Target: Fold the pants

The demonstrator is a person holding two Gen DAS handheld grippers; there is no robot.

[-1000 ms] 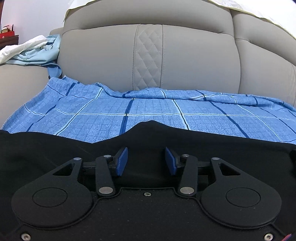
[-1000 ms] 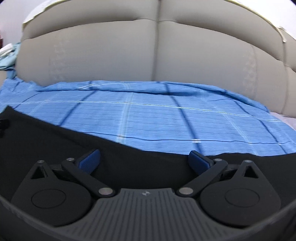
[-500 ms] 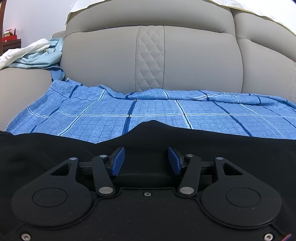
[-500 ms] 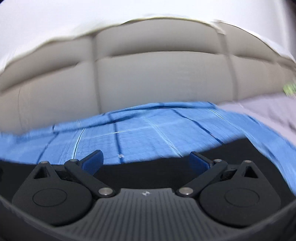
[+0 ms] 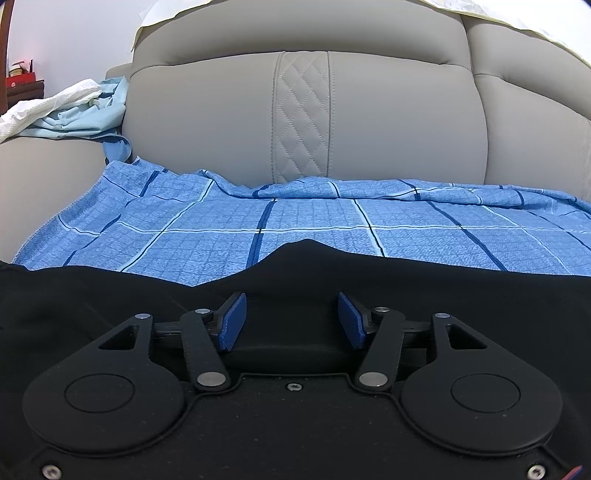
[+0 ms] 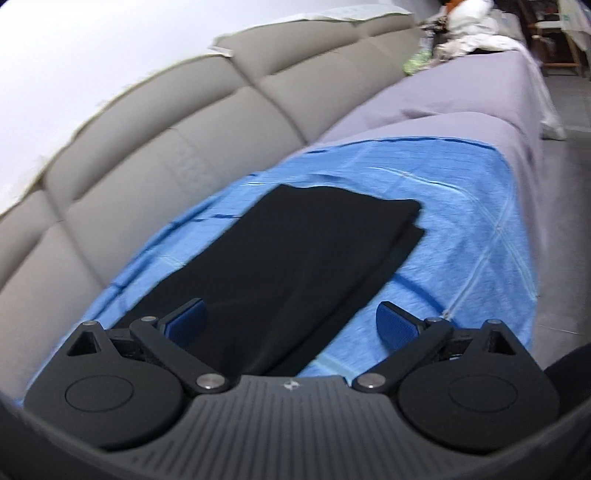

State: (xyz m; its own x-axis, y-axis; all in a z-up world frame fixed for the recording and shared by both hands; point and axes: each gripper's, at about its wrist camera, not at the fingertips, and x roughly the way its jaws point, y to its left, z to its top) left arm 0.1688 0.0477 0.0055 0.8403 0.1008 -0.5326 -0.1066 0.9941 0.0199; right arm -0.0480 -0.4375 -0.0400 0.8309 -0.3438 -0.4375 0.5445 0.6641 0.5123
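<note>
The black pants (image 5: 110, 295) lie flat on a blue checked cloth (image 5: 314, 218) spread over the sofa seat. My left gripper (image 5: 291, 319) hovers low over their near part and its jaws are opening. The black fabric, raised in a small peak ahead, lies between the blue pads (image 5: 232, 321) but they do not press on it. In the right wrist view the pants (image 6: 295, 251) stretch away as a long folded strip, leg ends stacked at the far end. My right gripper (image 6: 291, 321) stands wide open above their near end, holding nothing.
The padded grey sofa back (image 5: 388, 122) rises just behind the cloth. A light blue garment and a white cloth (image 5: 74, 114) lie on the left armrest. Further along, a purple-grey cover (image 6: 461, 125) drapes the seat, with a pile of things (image 6: 465, 26) at its end and floor (image 6: 565, 184) to the right.
The right gripper has swung sideways and rolled, from facing the sofa back to looking along the pant legs. The left jaws have spread a little wider; that hand stayed put.
</note>
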